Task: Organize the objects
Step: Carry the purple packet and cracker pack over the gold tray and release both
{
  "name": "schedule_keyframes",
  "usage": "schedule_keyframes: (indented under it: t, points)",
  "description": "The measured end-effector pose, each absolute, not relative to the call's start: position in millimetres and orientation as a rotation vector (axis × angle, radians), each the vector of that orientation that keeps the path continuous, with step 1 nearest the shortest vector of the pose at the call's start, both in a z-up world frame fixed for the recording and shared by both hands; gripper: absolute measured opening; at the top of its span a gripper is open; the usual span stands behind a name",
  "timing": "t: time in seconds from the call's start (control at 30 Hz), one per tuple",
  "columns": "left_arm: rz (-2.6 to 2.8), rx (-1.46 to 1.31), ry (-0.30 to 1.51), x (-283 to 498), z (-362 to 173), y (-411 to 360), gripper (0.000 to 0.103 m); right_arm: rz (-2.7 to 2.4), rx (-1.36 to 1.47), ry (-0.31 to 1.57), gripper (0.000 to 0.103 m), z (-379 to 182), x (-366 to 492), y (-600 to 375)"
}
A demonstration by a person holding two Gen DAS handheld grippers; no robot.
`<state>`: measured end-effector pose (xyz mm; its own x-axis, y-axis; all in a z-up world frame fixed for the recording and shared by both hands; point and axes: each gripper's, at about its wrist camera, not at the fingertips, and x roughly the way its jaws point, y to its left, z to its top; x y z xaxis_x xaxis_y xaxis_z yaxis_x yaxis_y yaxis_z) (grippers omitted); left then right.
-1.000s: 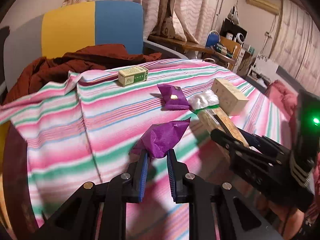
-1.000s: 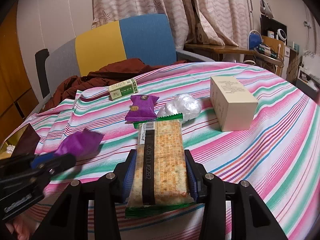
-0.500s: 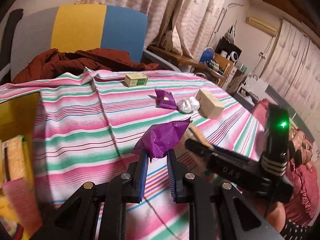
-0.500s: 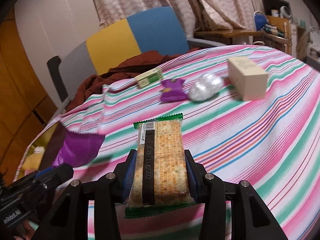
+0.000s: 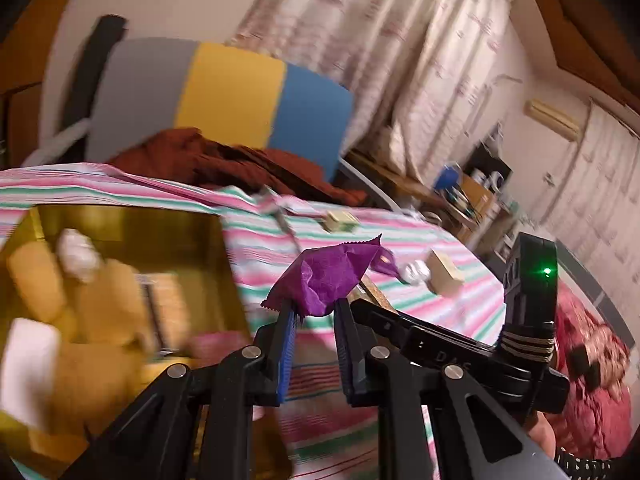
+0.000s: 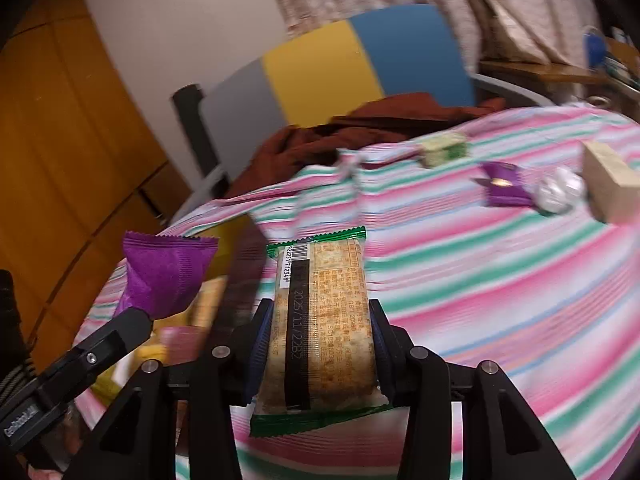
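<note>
My left gripper (image 5: 315,310) is shut on a crumpled purple snack packet (image 5: 330,274) and holds it above the striped tablecloth, just right of an open yellow box (image 5: 132,220) that holds several snacks. The packet also shows in the right wrist view (image 6: 164,276). My right gripper (image 6: 320,320) is shut on a green-edged cracker pack (image 6: 322,320), held above the cloth. On the far side of the table lie a second purple packet (image 6: 505,189), a clear wrapped lump (image 6: 558,192), a beige box (image 6: 610,182) and a small green box (image 6: 442,150).
A grey, yellow and blue chair back (image 5: 224,96) with a brown cloth (image 5: 224,160) stands behind the table. An orange cabinet (image 6: 60,160) is to the left. A red bedspread (image 5: 592,360) lies beyond the table's right edge.
Both grippers have swung left with their loads. The yellow box has come into close view under the left gripper. The loose items on the table now lie farther off to the right.
</note>
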<state>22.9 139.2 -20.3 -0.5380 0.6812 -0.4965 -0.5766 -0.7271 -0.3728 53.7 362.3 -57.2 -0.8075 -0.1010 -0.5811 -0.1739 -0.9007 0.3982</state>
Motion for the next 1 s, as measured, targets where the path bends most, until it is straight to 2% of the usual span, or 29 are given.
schedule_keyframes:
  t: [0.23, 0.43, 0.53, 0.6, 0.67, 0.8, 0.83, 0.9, 1.0]
  points:
    - [2.429, -0.814, -0.314, -0.3, -14.9, 68.0, 0.018, 3.005, -1.024, 0.613, 0.046, -38.0, 9.4, 308.5]
    - [2.528, -0.879, -0.328, -24.9, -27.4, 26.5, 0.018, 3.043, -1.080, 0.503, 0.046, -36.6, -26.5, 275.1]
    - [2.549, -0.928, -0.337, -38.6, -37.0, 15.4, 0.018, 3.017, -1.106, 0.475, 0.052, -40.0, -42.1, 268.2]
    - [2.547, -0.971, -0.342, -46.9, -44.4, 12.2, 0.018, 3.010, -1.097, 0.529, 0.058, -39.1, -44.8, 269.9]
    - [2.539, -1.007, -0.346, -52.0, -50.9, 11.5, 0.019, 3.011, -1.054, 0.560, 0.067, -34.0, -39.5, 271.3]
    - [2.481, -1.062, -0.412, -56.2, -59.4, 10.2, 0.019, 3.016, -0.980, 0.553, 0.072, -25.3, -18.6, 273.4]
    - [2.462, -1.075, -0.435, -56.6, -60.5, 10.5, 0.022, 3.014, -0.972, 0.560, 0.073, -24.6, -13.7, 274.7]
    - [2.441, -1.108, -0.485, -58.1, -61.6, 9.5, 0.039, 3.006, -0.959, 0.582, 0.074, -24.7, -5.2, 278.1]
    - [2.454, -1.116, -0.573, -56.4, -58.4, 3.0, 0.048, 2.989, -0.957, 0.621, 0.074, -29.0, 0.5, 285.6]
